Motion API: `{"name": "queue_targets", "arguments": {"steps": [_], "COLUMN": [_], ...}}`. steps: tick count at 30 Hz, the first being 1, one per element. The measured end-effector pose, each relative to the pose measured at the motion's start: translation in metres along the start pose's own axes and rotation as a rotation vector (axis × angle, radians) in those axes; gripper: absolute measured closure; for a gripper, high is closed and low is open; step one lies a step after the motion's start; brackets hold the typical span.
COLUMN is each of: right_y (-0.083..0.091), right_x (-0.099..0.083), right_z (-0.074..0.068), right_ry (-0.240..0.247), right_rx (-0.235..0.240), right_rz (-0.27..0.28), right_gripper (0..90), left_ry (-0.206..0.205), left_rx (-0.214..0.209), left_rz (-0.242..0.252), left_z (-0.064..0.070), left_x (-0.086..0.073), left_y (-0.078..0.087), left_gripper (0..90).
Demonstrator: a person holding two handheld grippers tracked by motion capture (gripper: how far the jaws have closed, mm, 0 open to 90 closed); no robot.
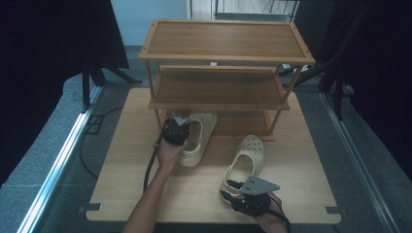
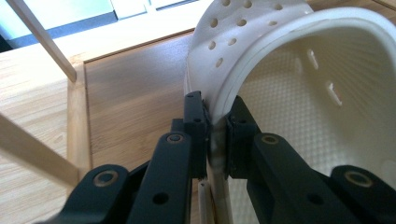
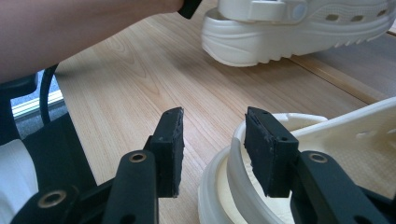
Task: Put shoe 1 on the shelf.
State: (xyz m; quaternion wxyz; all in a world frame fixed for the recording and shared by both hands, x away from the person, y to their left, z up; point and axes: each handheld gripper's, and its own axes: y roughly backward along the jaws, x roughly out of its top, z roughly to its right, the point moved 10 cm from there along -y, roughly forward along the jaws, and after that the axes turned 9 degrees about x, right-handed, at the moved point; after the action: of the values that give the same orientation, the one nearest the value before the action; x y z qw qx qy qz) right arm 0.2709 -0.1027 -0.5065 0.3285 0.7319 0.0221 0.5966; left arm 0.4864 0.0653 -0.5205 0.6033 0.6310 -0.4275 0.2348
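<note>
On the wooden counter before a rack, the left gripper pinches the left clog's rim; the right gripper's jaws stand spread at the right clog's heel.

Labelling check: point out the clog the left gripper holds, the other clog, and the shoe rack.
Held clog (image 2: 261,51), left gripper view, perforated upper near the rim.
Other clog (image 1: 248,154), high view, perforated toe cap.
Shoe rack (image 1: 226,39), high view, middle of top shelf.

Bare forearms; each black tool trails a black cable, the right tool topped by a grey three-cornered plate.
</note>
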Motion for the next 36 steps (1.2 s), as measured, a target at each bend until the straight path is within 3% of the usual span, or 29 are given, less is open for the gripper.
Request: {"name": "queue_targets", "arguments": {"steps": [6,11,18,20,24,26,29,31,33,36], "right_y": [-0.001,-0.002,-0.003,-0.004,-0.004,-0.004,-0.004,-0.005,-0.005,-0.006], "right_x": [0.000,-0.001,-0.003,-0.003,-0.003,-0.003,-0.003,-0.004,-0.004,-0.005], "right_z": [-0.001,-0.001,-0.001,-0.002,-0.002,-0.002,-0.002,-0.001,-0.001,-0.001], "right_ry": [0.000,0.000,0.002,0.003,0.005,0.004,0.003,0.003,0.004,0.004], "right_rx": [0.001,0.004,0.000,-0.001,-0.003,-0.003,-0.004,-0.005,-0.006,-0.006], "right_rz": [-0.001,-0.006,-0.012,-0.012,-0.013,-0.014,-0.017,-0.018,-0.020,-0.023], "right_gripper": [57.2,57.1,56.9,56.7,56.7,56.7,56.6,56.6,56.6,56.6], "left_ry": [0.014,0.019,0.014,0.030,0.061,0.066,0.096,0.101,0.101,0.090], "left_rx": [0.022,0.042,0.022,0.005,-0.043,-0.046,-0.103,-0.116,-0.170,-0.188], "left_rz": [-0.014,0.002,0.029,0.059,0.104,0.112,0.145,0.149,0.128,0.121], "left_z": [0.004,0.005,0.014,0.014,0.015,0.014,0.012,0.011,0.012,0.012], "left_x": [-0.001,0.002,0.005,0.007,0.010,0.010,0.009,0.009,0.006,0.003], "left_y": [-0.013,-0.018,-0.019,-0.016,-0.007,-0.004,0.008,0.012,0.022,0.029], "left_gripper": [81.6,80.8,72.4,70.1,53.1,51.0,45.8,44.5,43.1,42.4]}}
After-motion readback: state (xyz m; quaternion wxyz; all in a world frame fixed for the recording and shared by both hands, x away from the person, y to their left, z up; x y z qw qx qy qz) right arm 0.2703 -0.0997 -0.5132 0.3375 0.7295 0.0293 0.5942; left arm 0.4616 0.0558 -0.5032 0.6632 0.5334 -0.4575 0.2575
